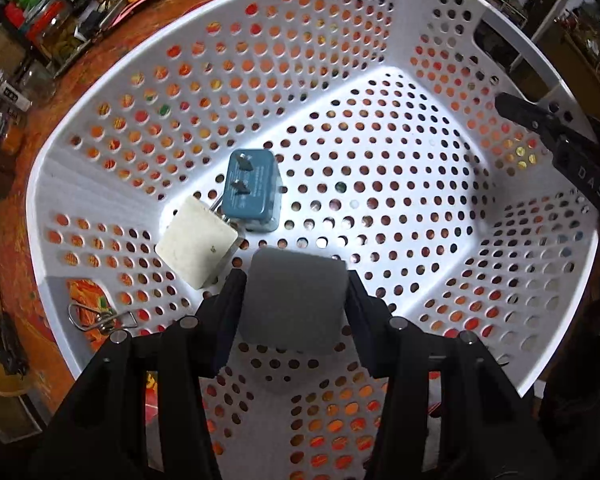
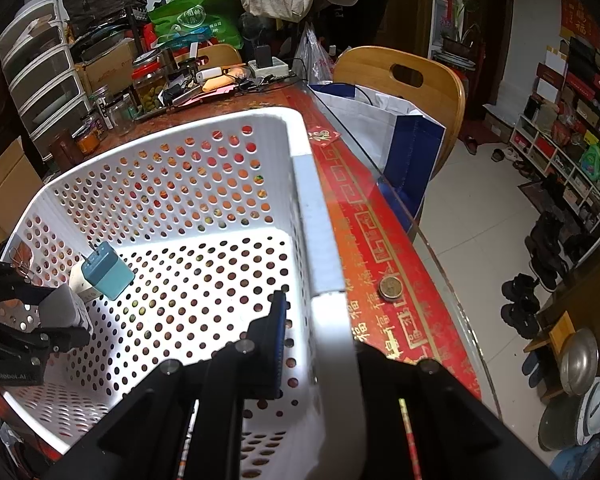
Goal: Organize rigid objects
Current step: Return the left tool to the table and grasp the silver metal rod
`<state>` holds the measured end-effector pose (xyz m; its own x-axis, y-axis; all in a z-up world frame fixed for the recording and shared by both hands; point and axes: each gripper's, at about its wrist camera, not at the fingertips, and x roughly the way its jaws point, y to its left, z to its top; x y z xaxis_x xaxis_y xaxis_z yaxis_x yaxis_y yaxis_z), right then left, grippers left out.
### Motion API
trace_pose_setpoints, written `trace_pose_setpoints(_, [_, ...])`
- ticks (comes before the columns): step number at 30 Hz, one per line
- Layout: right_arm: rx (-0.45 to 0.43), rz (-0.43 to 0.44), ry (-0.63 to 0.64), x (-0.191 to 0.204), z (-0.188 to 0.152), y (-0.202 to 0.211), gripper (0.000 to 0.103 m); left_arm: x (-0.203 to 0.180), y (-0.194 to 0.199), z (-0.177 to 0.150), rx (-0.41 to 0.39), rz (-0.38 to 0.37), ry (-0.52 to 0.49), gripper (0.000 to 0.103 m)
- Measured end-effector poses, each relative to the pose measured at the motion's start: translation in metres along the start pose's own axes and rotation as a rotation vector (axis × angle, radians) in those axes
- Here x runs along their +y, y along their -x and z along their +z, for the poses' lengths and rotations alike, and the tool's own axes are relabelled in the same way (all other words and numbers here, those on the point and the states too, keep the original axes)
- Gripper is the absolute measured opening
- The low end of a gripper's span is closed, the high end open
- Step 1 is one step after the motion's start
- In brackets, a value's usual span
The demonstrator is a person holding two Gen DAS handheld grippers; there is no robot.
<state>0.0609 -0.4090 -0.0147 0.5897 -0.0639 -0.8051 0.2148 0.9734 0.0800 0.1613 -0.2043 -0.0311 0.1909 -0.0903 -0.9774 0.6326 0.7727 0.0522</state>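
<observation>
A white perforated basket (image 1: 380, 92) stands on the red-clothed table. On its floor lie a blue plug adapter (image 1: 252, 190) with its prongs up and a white adapter (image 1: 196, 246) touching it. My left gripper (image 1: 296, 280) points down into the basket and is shut on a grey block (image 1: 296, 304), held just above the floor beside the white adapter. In the right wrist view the left gripper (image 2: 56, 312) and the grey block (image 2: 60, 304) sit at the left, near the blue plug adapter (image 2: 106, 270). My right gripper (image 2: 320, 328) is shut on the basket's rim (image 2: 312, 208); it appears as the right gripper (image 1: 512, 108) in the left wrist view.
A metal wire clip (image 1: 100, 318) hangs at the basket's left rim. A round coin-like disc (image 2: 390, 288) lies on the red cloth near the glass table edge. Jars and clutter (image 2: 148, 84) crowd the table's back. A wooden chair (image 2: 404, 80) and a blue-white bag (image 2: 380, 132) stand beyond.
</observation>
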Motion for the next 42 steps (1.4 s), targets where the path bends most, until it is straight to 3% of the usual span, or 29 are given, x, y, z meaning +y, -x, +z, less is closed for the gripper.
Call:
trace_pose_setpoints(3, [0.003, -0.002, 0.002, 0.0, 0.0, 0.0, 0.011, -0.002, 0.001, 0.0, -0.004, 0.006, -0.011, 0.048])
trace_pose_setpoints(6, [0.006, -0.003, 0.002, 0.0, 0.0, 0.0, 0.011, -0.003, 0.009, -0.001, -0.042, 0.015, -0.016, 0.057])
trace_pose_setpoints(10, [0.008, -0.003, 0.003, 0.0, 0.0, -0.001, 0.011, 0.015, 0.066, -0.022, -0.227, 0.012, 0.035, 0.059])
trace_pose_setpoints(12, [0.009, -0.002, 0.003, 0.0, 0.0, 0.0, 0.011, 0.037, 0.11, -0.048, -0.337, 0.074, 0.079, 0.073])
trace_pose_setpoints(14, [0.01, -0.005, 0.003, 0.001, 0.0, 0.0, 0.011, 0.065, 0.149, -0.085, -0.459, 0.185, 0.161, 0.103])
trace_pose_setpoints(16, [0.007, 0.0, -0.002, 0.0, 0.001, 0.0, 0.011, 0.093, 0.167, -0.119, -0.535, 0.237, 0.245, 0.103])
trace_pose_setpoints(19, [0.0, 0.009, -0.007, -0.001, 0.0, 0.001, 0.011, 0.139, 0.147, -0.159, -0.493, 0.24, 0.37, 0.103])
trace_pose_setpoints(24, [0.002, 0.004, -0.003, -0.001, 0.0, 0.0, 0.011, 0.181, 0.065, -0.198, -0.346, 0.257, 0.47, 0.101])
trace_pose_setpoints(27, [0.006, -0.001, -0.001, -0.001, 0.001, 0.0, 0.011, 0.199, 0.03, -0.216, -0.304, 0.225, 0.503, 0.094])
trace_pose_setpoints(28, [0.008, -0.004, 0.0, 0.0, 0.001, 0.0, 0.011, 0.202, 0.018, -0.22, -0.296, 0.215, 0.515, 0.087])
trace_pose_setpoints(29, [0.008, -0.008, 0.001, 0.0, 0.001, 0.0, 0.011, 0.206, 0.013, -0.221, -0.292, 0.199, 0.523, 0.08])
trace_pose_setpoints(31, [0.008, -0.01, 0.0, -0.001, 0.001, 0.0, 0.011, 0.205, 0.003, -0.215, -0.289, 0.169, 0.518, 0.077])
trace_pose_setpoints(39, [0.013, -0.018, 0.001, 0.0, 0.001, 0.0, 0.011, 0.189, 0.001, -0.173, -0.305, 0.145, 0.368, 0.076])
trace_pose_setpoints(42, [0.013, -0.016, 0.002, 0.0, 0.001, 0.0, 0.011, 0.185, 0.0, -0.162, -0.292, 0.15, 0.335, 0.069])
